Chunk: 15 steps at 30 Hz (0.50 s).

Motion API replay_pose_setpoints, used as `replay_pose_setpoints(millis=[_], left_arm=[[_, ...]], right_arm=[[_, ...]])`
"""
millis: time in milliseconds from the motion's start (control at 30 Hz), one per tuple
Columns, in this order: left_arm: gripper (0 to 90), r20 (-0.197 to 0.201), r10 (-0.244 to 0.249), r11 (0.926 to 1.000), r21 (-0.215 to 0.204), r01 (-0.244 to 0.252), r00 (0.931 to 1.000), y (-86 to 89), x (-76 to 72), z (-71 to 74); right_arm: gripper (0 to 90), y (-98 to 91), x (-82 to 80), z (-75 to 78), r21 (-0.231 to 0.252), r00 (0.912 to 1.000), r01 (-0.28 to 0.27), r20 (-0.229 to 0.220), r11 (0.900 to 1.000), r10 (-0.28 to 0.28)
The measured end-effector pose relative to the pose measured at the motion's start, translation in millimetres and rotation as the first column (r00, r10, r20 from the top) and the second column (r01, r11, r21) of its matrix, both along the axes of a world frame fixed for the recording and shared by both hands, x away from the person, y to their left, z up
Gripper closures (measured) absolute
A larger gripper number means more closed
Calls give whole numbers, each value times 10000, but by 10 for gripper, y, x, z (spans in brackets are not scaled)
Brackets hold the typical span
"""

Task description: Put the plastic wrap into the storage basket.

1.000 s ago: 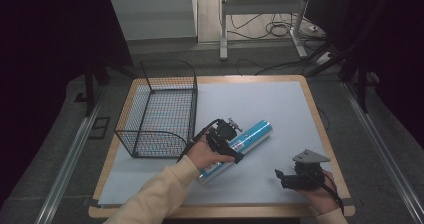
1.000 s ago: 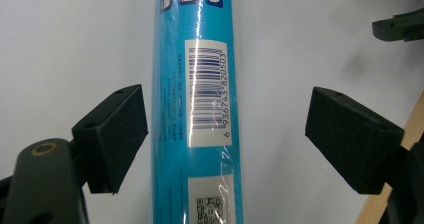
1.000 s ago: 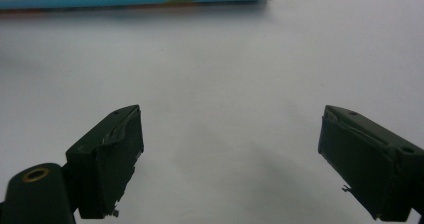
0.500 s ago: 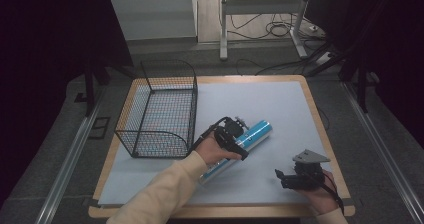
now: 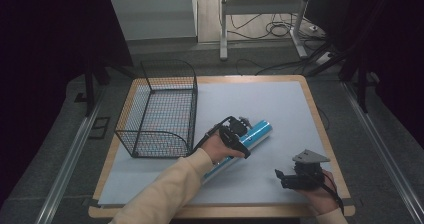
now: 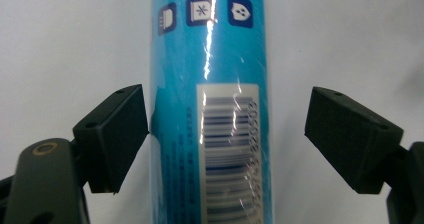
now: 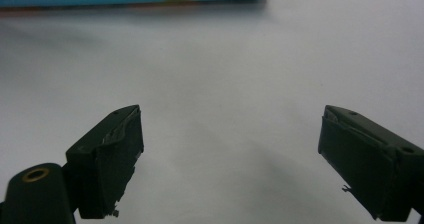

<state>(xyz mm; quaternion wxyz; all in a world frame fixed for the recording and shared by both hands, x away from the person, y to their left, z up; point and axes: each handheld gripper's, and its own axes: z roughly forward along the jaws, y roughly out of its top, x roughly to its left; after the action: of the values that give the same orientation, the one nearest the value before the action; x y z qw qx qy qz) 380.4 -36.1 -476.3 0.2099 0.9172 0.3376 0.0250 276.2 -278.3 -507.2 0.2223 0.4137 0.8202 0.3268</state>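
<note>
Right gripper: nearest item, near side of the tube, well apart from it; jaws spread wide, holding nothing.

Left gripper: jaws open astride the tube, one pad at its wall, the other apart from it.

Blue tube: lies flat on the white mat.

Wire basket: beyond the tube, to its left, upright.

Step judged: approach for the grasp. Next move calls for closing the jaws squarely across the tube's round body before any lift.
</note>
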Motion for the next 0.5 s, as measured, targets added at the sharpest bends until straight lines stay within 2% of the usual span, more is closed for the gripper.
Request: replay_pose_setpoints(millis=[433, 500], left_arm=[[217, -531, 171, 9990, 433, -148, 9984, -80, 77, -143], [253, -431, 201, 9978, 641, -173, 9989, -81, 71, -147]], right_arm=[[109, -2, -1, 2, -8, 10000, -4, 15, 10000, 4], [109, 0, -4, 4, -22, 10000, 19, 57, 10000, -19]])
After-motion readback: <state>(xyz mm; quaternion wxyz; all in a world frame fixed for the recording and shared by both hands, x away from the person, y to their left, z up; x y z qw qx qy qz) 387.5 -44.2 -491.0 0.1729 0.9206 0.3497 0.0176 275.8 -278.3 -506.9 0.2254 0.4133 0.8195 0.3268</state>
